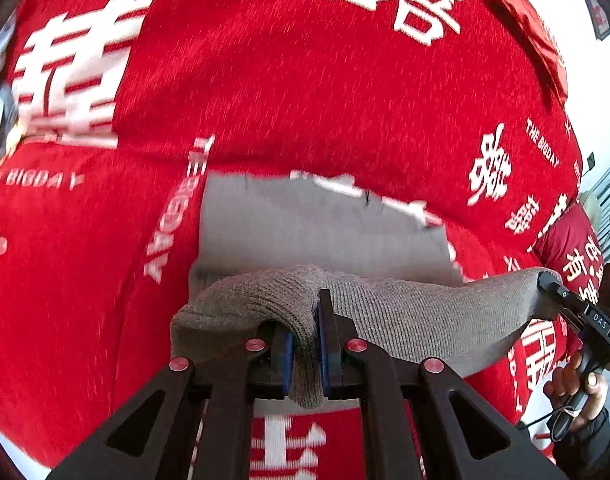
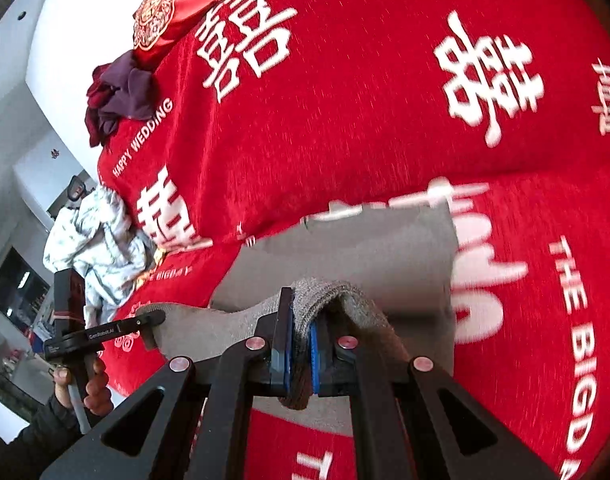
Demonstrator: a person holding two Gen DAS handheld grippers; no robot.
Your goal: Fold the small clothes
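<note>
Grey ribbed knit garment point(image 1: 385, 304), small and soft, is lifted above a red bedspread printed with large white Chinese characters and English words point(image 1: 285, 80), stretched between the two tools with its far part hanging down toward the cover, blurred. In the left wrist view the left gripper point(image 1: 305, 344) has its black fingers with blue pads point(image 1: 288, 360) drawn narrow, pinching a bunched fold of the knit, whose tail sticks out below the pads. Off to that view's right edge the other tool clamps the far corner of the same cloth. In the right wrist view the right gripper point(image 2: 301, 356) is likewise closed narrow on a gathered fold of the grey knit point(image 2: 209, 328), and the left tool shows at the left edge, gripping the opposite end, with a bare hand point(image 2: 85, 388) around its handle. Farther up the bed lie a crumpled dark maroon and purple cloth pile point(image 2: 121, 92), a rumpled pale grey-white patterned garment point(image 2: 97, 240) near the edge, and a shiny red cushion with gold embroidery point(image 2: 169, 8) against the white wall.
</note>
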